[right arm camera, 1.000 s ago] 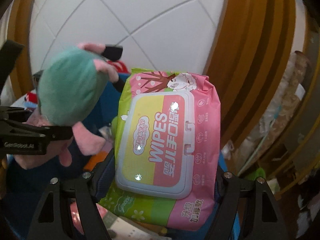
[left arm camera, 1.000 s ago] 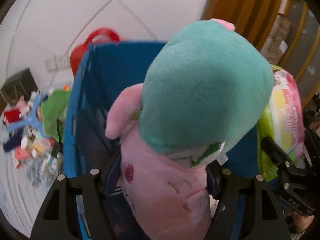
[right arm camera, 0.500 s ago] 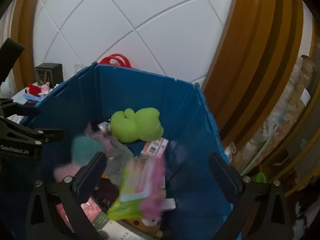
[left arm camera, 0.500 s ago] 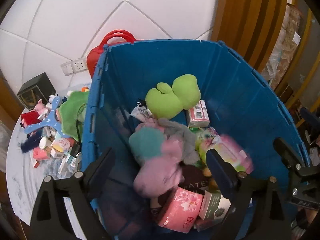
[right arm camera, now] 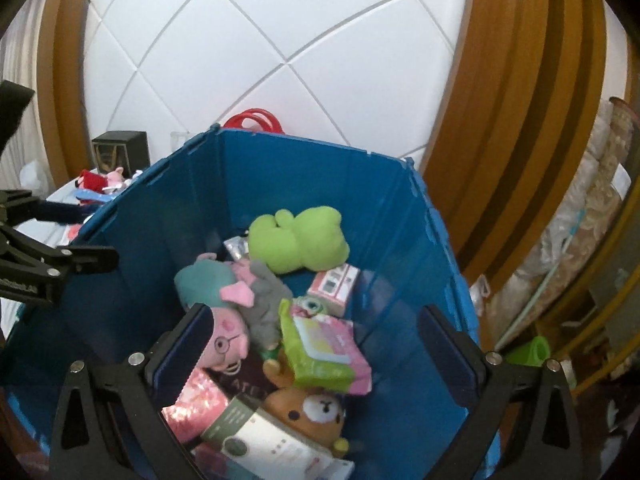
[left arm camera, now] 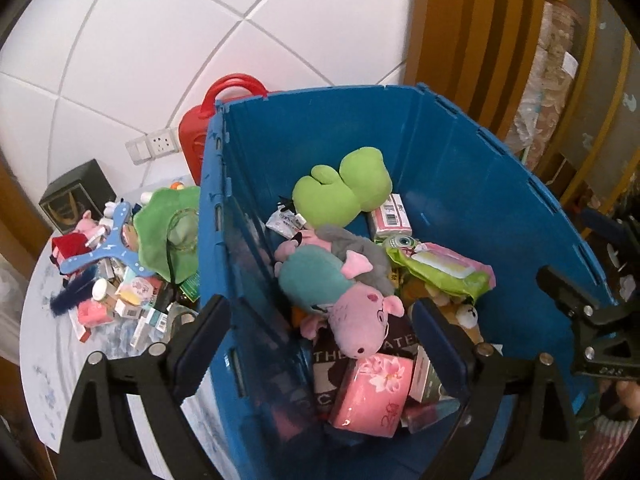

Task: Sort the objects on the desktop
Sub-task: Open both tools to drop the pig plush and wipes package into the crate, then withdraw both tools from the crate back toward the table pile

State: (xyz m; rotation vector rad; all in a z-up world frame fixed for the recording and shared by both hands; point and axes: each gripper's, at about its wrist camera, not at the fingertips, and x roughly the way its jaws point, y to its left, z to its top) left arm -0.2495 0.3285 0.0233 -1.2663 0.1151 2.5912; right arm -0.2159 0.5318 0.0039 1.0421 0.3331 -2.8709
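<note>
Both grippers hang over the blue crate point(left arm camera: 460, 184), jaws apart, nothing between them; both jaws have just been opening. Left gripper point(left arm camera: 320, 340) sits over the crate's near-left wall, its left finger outside the rim above the round table point(left arm camera: 44, 344), its right finger inside over the pile. Right gripper point(right arm camera: 316, 344) is over the crate's near edge, both fingers inside the rim line. The pink pig plush point(left arm camera: 352, 300) with the teal body lies on top of the pile, left of centre, snout toward the near wall. The wipes pack point(left arm camera: 444, 270) lies just right of it, tilted, touching a grey plush point(left arm camera: 356, 248). A green frog plush point(left arm camera: 344, 188) rests against the far wall beside a small pink box point(left arm camera: 390, 216). Bare blue wall shows on the right and far sides above the pile. Table clutter crowds up against the crate's left wall: a green plush point(left arm camera: 168, 232), a blue boomerang toy point(left arm camera: 108, 250), small boxes point(left arm camera: 140, 300). A red handled case point(left arm camera: 200, 128) stands behind the crate's far-left corner.
</note>
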